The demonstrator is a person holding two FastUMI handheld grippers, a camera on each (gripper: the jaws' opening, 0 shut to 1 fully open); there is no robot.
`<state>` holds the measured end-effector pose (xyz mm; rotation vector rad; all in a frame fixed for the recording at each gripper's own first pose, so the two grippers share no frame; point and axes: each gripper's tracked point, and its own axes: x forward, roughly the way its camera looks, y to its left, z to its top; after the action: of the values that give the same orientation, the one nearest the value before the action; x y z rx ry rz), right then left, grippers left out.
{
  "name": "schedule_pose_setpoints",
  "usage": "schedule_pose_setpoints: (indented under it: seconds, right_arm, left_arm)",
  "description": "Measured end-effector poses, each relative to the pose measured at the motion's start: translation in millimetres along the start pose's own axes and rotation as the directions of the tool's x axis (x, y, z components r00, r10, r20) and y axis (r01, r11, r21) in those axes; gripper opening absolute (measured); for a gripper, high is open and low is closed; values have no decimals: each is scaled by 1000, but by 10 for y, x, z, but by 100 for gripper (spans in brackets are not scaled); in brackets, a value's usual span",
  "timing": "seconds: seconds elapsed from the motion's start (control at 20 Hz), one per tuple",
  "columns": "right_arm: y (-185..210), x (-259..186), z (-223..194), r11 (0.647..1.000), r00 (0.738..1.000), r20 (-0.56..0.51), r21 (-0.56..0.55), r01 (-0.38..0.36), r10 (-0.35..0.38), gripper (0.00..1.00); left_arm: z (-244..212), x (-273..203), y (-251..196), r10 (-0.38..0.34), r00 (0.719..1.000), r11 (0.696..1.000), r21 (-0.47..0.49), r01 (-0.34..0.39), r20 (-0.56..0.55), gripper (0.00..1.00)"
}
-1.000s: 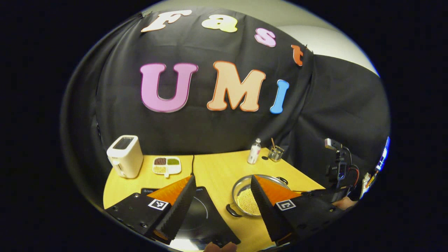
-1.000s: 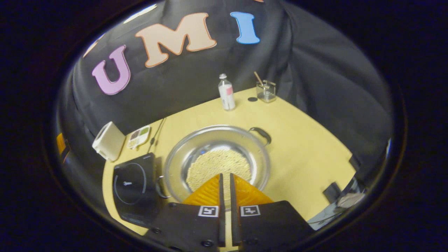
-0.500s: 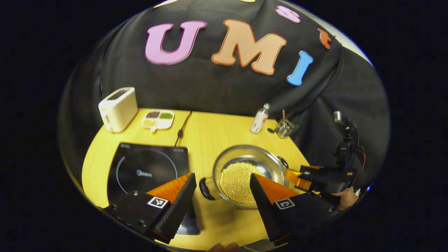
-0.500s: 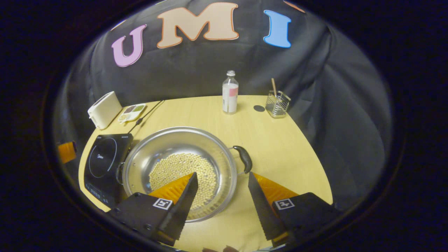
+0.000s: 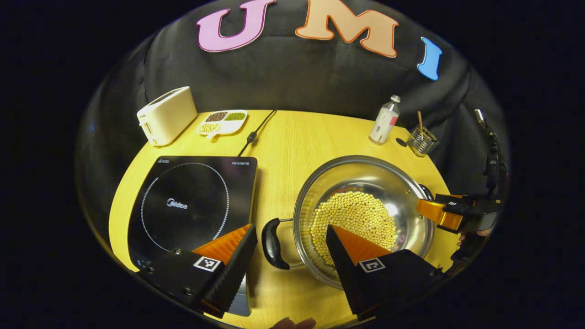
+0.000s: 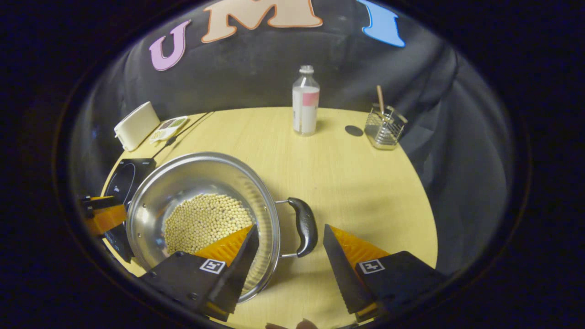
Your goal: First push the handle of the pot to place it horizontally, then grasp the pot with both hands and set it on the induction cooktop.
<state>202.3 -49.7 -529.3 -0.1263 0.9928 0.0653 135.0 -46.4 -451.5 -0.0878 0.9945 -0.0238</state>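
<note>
Steel pot (image 5: 363, 219) of yellow beans sat mid-tabletop (image 5: 288, 151); both claws, left (image 5: 289, 249) and right (image 6: 289, 249), spread, should straddle its black handles (image 5: 272, 236) squarely before closing.

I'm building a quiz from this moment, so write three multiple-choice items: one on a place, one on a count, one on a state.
1. Where does the pot stand?
A. On the induction cooktop
B. On the table beside the induction cooktop
C. On top of the toaster

2. How many black handles does the pot have?
A. One
B. Two
C. Four

3. How do the right gripper's fingers stand?
A. Open, with a pot handle between them
B. Shut on the bottle
C. Shut on the pot's rim

Answers:
1 B: the pot rests on the table, and the induction cooktop is bare.
2 B: one handle shows in the left gripper view, the other handle in the right gripper view.
3 A: the right gripper is spread wide around that handle.
</note>
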Motion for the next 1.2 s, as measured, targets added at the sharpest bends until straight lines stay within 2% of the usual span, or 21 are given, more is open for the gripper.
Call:
schedule_pose_setpoints:
  seconds: [0.15, 0.2, 0.3, 0.5, 0.55, 0.6, 0.65, 0.7, 0.75, 0.8, 0.95, 1.0, 1.2]
  right_arm:
    - [30, 137, -15, 999, 999, -27, -20, -31, 31, 90]
    - [20, 161, -23, 999, 999, -36, -23, -37, 36, 90]
    - [19, 208, -57, 998, 997, -52, -15, -54, 53, 89]
    - [61, 260, -83, 996, 994, -71, 11, -84, 84, 80]
    - [57, 293, -83, 996, 994, -67, 17, -84, 85, 71]
    - [45, 284, -73, 996, 994, -68, 15, -84, 85, 63]
    - [54, 263, -69, 996, 994, -64, 17, -92, 93, 61]
    - [62, 275, -79, 995, 993, -67, 25, -99, 100, 61]
    - [65, 231, -67, 994, 992, -74, 43, -101, 104, 61]
    - [76, 310, -93, 991, 990, -81, 70, -113, 119, 57]
    - [11, 283, -79, 989, 989, -92, 107, -106, 116, 41]
    - [17, 218, -63, 987, 989, -89, 117, -107, 118, 46]
    - [63, 12, -9, 982, 989, -80, 151, -110, 123, 46]
  left_arm:
    - [-72, 160, 41, 44, 999, 999, 7, -44, -25, 99]
    - [-112, 175, 45, 52, 998, 999, 0, -52, -37, 93]
    - [-144, 255, 57, 61, 997, 998, -20, -62, -52, 93]
    - [-186, 351, 102, 87, 993, 996, -5, -88, -78, 93]
    - [-188, 360, 130, 96, 992, 995, 6, -96, -81, 92]
    - [-209, 371, 165, 108, 991, 994, 21, -106, -84, 90]
    - [-225, 402, 219, 121, 989, 992, 39, -118, -89, 88]
    - [-221, 377, 201, 111, 989, 993, 42, -108, -93, 76]
    - [-174, 424, 208, 105, 992, 994, 42, -102, -69, 72]
    - [-194, 423, 202, 103, 991, 994, 40, -100, -84, 68]
    - [-171, 409, 174, 71, 993, 997, 14, -70, -93, 63]
    - [-123, 411, 180, 63, 995, 998, 8, -63, -79, 60]
    - [56, 283, 241, 63, 997, 998, 34, -61, -37, 60]
